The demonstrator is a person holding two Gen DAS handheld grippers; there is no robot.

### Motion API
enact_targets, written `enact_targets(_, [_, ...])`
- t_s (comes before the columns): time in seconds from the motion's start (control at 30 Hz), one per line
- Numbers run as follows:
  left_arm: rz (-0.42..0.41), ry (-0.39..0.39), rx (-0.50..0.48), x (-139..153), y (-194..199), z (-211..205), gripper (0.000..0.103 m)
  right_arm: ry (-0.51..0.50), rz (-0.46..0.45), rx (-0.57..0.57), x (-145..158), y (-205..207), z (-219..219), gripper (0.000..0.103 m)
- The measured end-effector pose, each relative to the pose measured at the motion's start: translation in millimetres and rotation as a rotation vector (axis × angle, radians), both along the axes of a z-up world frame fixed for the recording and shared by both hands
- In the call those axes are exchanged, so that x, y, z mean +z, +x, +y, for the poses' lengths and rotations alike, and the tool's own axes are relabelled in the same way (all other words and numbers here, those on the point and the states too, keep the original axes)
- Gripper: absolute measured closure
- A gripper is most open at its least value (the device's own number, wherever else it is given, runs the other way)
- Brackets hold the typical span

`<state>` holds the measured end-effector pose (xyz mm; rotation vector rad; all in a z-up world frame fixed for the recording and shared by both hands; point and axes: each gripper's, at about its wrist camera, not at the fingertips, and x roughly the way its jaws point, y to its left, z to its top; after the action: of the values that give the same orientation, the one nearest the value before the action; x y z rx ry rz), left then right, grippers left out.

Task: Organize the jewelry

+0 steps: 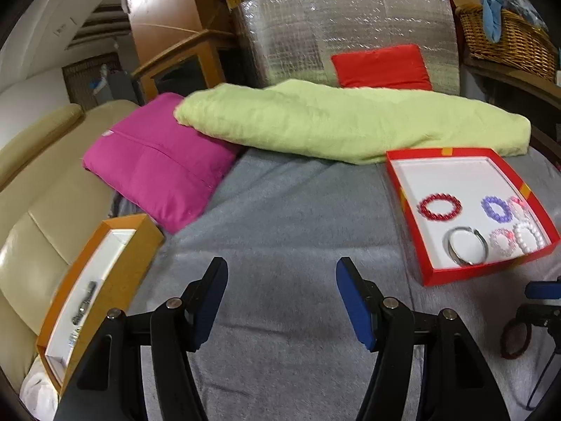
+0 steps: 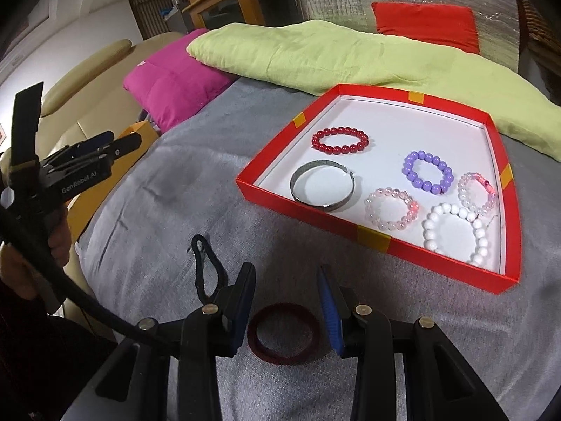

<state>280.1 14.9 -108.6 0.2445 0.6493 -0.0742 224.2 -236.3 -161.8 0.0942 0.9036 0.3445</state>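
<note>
A red tray (image 2: 371,236) on the grey blanket holds several bracelets: red beads (image 2: 340,140), a silver bangle (image 2: 322,184), purple beads (image 2: 427,172), pink beads (image 2: 391,208) and white beads (image 2: 455,235). It also shows in the left wrist view (image 1: 438,277). A dark red hair band (image 2: 284,338) lies on the blanket between my right gripper's (image 2: 285,280) open fingers. A black hair tie (image 2: 207,266) lies just left of them. My left gripper (image 1: 280,273) is open and empty over bare blanket. An orange box (image 1: 115,270) with small metal pieces sits to its left.
A magenta cushion (image 1: 157,161) and a green folded cloth (image 1: 333,122) lie at the back of the grey blanket (image 1: 280,210). A beige sofa (image 1: 35,193) is on the left. A wicker basket (image 1: 505,35) stands at the back right.
</note>
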Motion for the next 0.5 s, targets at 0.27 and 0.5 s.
enact_targets(0.27, [0.206, -0.08, -0.142, -25.2, -0.4, -8.7, 0.037, -0.006, 0.038, -0.043, -14.1, -15.6, -11.1, 0.064])
enact_targets(0.5, [0.3, -0.12, -0.222, -37.3, -7.5, -29.5, 0.037, -0.015, 0.036, -0.037, -18.2, -25.1, -13.4, 0.064])
